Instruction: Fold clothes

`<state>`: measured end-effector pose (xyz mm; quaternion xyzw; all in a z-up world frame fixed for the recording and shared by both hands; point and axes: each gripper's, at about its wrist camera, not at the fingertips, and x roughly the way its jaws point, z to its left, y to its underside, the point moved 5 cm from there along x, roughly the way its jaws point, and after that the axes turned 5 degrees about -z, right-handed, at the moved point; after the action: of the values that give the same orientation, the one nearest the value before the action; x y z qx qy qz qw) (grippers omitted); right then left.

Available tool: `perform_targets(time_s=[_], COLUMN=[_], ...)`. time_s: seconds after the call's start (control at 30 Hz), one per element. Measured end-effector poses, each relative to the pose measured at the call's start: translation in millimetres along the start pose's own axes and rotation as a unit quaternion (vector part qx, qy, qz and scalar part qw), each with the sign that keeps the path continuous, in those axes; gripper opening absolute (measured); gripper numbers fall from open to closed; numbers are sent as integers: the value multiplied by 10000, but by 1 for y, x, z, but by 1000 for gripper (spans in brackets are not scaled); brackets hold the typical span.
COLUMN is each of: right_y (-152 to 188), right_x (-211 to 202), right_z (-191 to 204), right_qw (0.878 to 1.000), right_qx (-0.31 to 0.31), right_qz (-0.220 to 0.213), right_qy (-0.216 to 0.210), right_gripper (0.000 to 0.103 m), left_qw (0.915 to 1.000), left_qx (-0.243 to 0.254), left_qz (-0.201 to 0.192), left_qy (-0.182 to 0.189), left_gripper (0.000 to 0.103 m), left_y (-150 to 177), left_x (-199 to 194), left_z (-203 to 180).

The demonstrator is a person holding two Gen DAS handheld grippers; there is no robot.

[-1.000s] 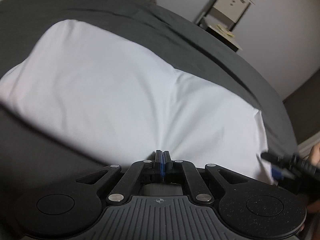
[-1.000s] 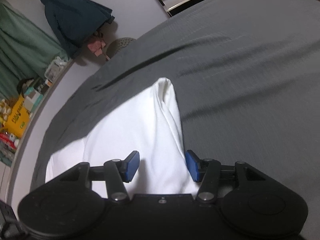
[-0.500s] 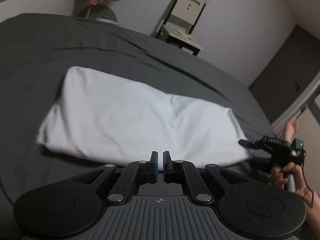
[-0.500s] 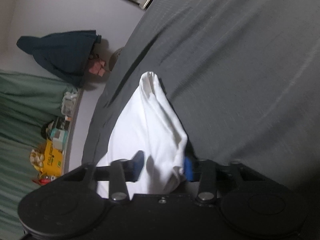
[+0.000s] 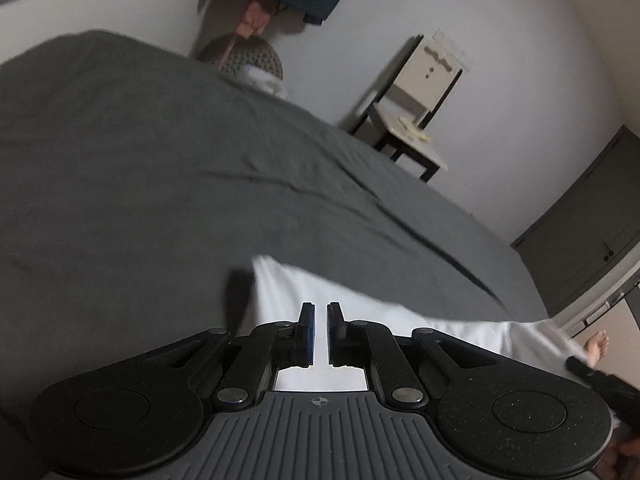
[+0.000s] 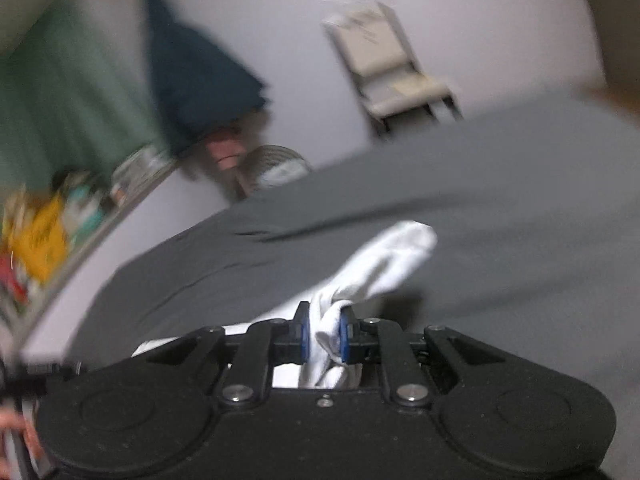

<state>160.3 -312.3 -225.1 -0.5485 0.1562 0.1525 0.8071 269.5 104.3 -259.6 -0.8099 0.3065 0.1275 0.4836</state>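
White garment (image 6: pixel 384 264) lies on a grey-sheeted bed (image 6: pixel 520 208), one bunched end raised. Right hand-held gripper (image 6: pixel 323 338): jaws closing, blue pads pressing a gathered fold. Left hand-held gripper (image 5: pixel 320 334): jaws opening, narrow gap, nothing between them, above the cloth. Background: chair (image 5: pixel 416 108) against the wall.

We see a plain white garment (image 6: pixel 384 264) on the dark grey bed (image 5: pixel 160 184); our black tongs (image 6: pixel 324 338) carry blue pads (image 6: pixel 343 340).
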Motion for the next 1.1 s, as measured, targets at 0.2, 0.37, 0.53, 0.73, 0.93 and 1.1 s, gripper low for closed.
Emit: perform_targets(time_s=[0.2,0.37,0.53,0.73,0.93,1.1], right_y=[19,66,122,130,154,166], right_x=[27,59,89,81,86,90], right_z=[140,215,246,268,287,285], right_qw=[9844,9650,9421,9245,9015,8991], right_qx=[-1704,-2433,-3056,-3513,-4015,-4038], right_qz=[-44,373,994,1021,1130,1144], right_qy=[-436,-905,-953,-1067,-1159,-1247], right_gripper=[14,13,13,12,7,25], left_qw=[9932,9878,9786,9765,9806,9849], left_qx=[-1072,-1457,-2007,-2090,-1856,-1547], left_qz=[-391,-525,-390,-352,-128,129], left_qy=[230,133,226,393,623,767], left_gripper=[99,99,99,100,100,100], left_y=[-3,-11,-6,-3,4,-1], left_x=[-6,-9,1,12,23,42], left_z=[41,66,84,83,70,54])
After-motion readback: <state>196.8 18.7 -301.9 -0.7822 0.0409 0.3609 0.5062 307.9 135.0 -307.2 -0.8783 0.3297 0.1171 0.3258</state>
